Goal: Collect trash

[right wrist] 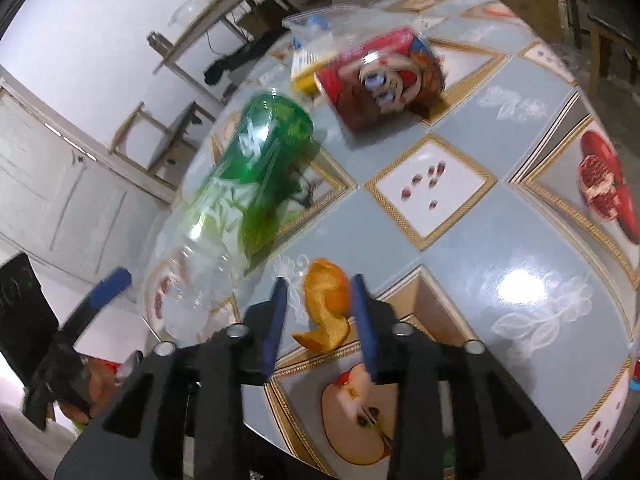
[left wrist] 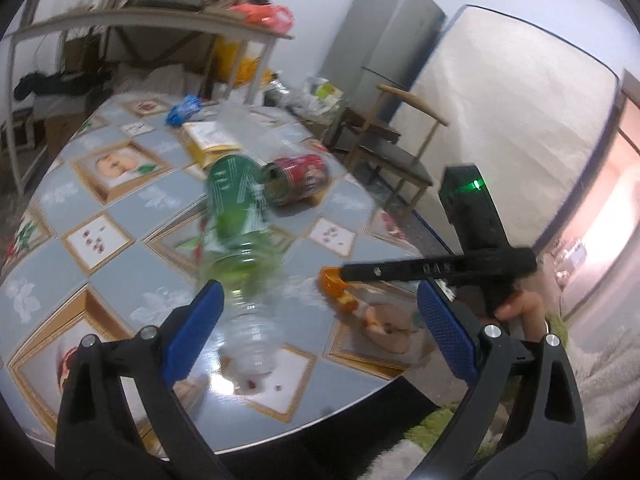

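An orange peel (right wrist: 326, 304) lies on the patterned table (right wrist: 500, 280) between the blue pads of my right gripper (right wrist: 320, 312). That gripper is open, with a gap on the peel's left side. A clear plastic bottle with a green label (left wrist: 236, 240) lies on its side, its clear end between the widely open fingers of my left gripper (left wrist: 320, 324), close to the left pad (left wrist: 196, 320). In the left wrist view the peel (left wrist: 336, 286) sits at the tip of the right gripper's black finger (left wrist: 440, 268). Farther back lies a red can (left wrist: 300, 176).
A yellow box (left wrist: 208, 140) and a blue wrapper (left wrist: 182, 110) lie at the table's far side, with a clear zip bag (right wrist: 320, 28) by the red can (right wrist: 380, 80). A wooden chair (left wrist: 392, 148), a grey fridge (left wrist: 384, 40) and a cluttered shelf table (left wrist: 140, 20) stand beyond.
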